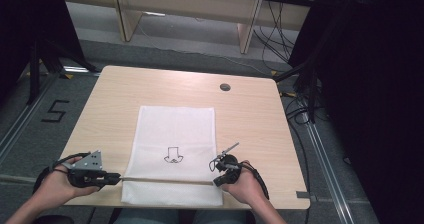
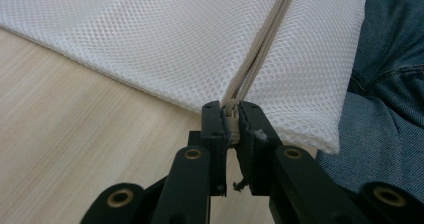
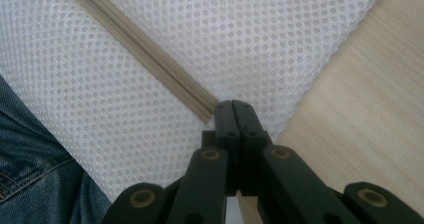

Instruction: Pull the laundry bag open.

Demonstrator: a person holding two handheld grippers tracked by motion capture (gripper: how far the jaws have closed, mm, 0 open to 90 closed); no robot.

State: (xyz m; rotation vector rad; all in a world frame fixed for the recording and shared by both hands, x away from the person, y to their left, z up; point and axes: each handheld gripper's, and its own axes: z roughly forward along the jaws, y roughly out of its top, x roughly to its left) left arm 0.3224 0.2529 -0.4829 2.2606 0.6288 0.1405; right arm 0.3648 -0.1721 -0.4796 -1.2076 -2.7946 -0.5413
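Mesh bag (image 1: 172,151): white zippered laundry-style bag, lying flat on the wooden table (image 1: 250,109), its near end hanging just over the table's 6 o'clock edge, towards the person's jeans (image 2: 385,84).

Zipper (image 1: 165,180): here's the line that matters, a beige zipper running straight across the bag near its 6 o'clock end, long axis from 9 o'clock to 3 o'clock in the high view.

Zipper's 9 o'clock end: in the left gripper view the tape (image 2: 260,54) runs away towards 1 o'clock, and its end piece, which looks like the slider (image 2: 232,115), sits right between the jaws.

Left gripper (image 1: 116,176): lying level, pointing to 3 o'clock, jaws narrowed and pinching that end piece (image 2: 233,126).

Zipper's 3 o'clock end: in the right gripper view the tape (image 3: 145,51) comes in from 10 o'clock and stops just short of the tips.

Right gripper (image 1: 218,180): jaws pressed fully together (image 3: 233,115) on the bag's corner just past the zipper's end, seemingly nipping the mesh, though the cloth itself is hidden between the pads.

Nearer hand: both are on the line, one at each end, well apart.

Next move, my read: the left pulls along the zipper's axis towards 3 o'clock while the right anchors; any pull off that axis risks bunching the mesh.
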